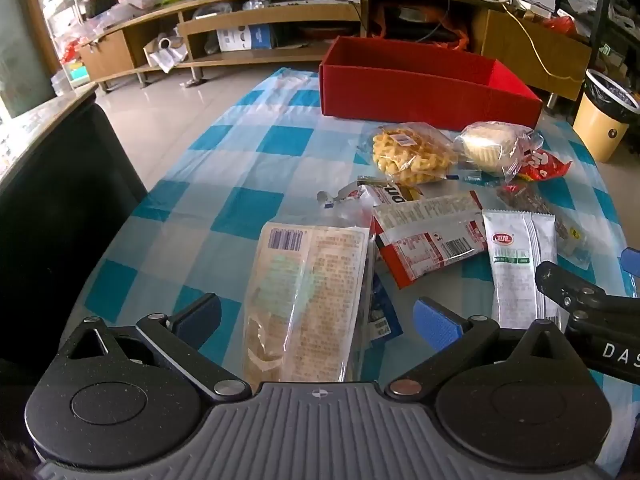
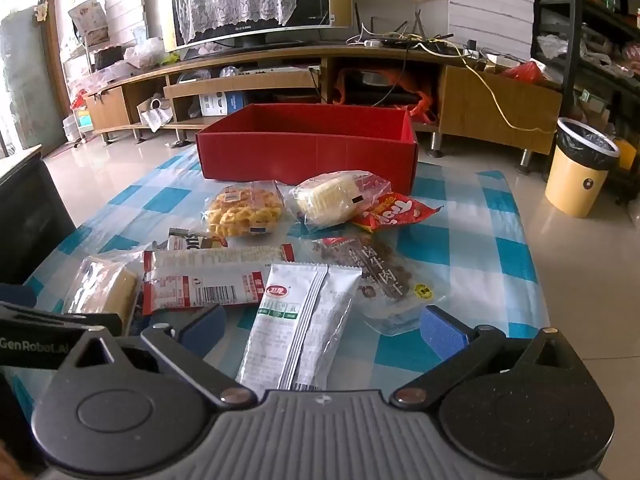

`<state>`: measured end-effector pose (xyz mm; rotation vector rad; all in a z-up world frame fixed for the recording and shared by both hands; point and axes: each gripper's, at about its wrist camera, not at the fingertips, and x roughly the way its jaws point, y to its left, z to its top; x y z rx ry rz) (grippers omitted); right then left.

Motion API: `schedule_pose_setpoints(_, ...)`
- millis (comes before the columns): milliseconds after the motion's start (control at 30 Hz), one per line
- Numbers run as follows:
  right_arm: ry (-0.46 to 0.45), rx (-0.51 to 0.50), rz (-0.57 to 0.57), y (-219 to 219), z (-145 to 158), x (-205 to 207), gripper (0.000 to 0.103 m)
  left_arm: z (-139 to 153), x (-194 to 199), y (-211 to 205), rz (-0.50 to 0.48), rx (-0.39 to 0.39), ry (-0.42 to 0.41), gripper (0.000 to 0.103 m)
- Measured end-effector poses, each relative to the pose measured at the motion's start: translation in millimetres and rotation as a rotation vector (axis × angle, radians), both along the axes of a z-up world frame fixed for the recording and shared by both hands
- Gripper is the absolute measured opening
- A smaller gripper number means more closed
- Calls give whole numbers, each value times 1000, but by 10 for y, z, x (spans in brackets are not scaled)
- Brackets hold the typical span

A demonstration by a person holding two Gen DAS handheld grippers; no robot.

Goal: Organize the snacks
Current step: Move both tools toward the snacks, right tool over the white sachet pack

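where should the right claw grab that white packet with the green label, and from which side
Grip the white packet across its narrow width, around the middle of its length, coming down from above. It lies flat on the checked tablecloth with its long axis running straight away between the open right claw, so the fingers already bracket its long edges. Avoid the far end, which overlaps the red-and-white packet.

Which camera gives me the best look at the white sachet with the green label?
Right wrist: the white sachet lies whole and centred between the open fingers. The left wrist view shows it at the right side, its lower end hidden.
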<state>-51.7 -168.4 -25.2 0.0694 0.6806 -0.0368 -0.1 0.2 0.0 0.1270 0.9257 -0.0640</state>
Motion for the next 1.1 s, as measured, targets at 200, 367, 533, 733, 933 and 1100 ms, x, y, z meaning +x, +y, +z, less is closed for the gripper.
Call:
schedule_pose_setpoints(200,5,0,5,13,26,-5,103,-72,-31,-29,11,12,1,103)
schedule_pose_setpoints(367,24,-8,8,35,-60,36,103,-59,-5,-18,-1,22,23,103)
schedule_pose_setpoints(533,37,-11,10,35,-33,26,103,-66,1,-18,-4,30,29,103)
schedule_pose_setpoints(733,50,-12,16,49,-50,38,103,-73,4,-7,-2,29,36,103)
schedule_pose_setpoints(933,58,-12,19,52,-65,49,103,-78,7,-8,-2,31,37,103)
schedule_pose_setpoints(1100,64,-12,21,54,-72,53,103,-79,8,-6,-2,31,38,103)
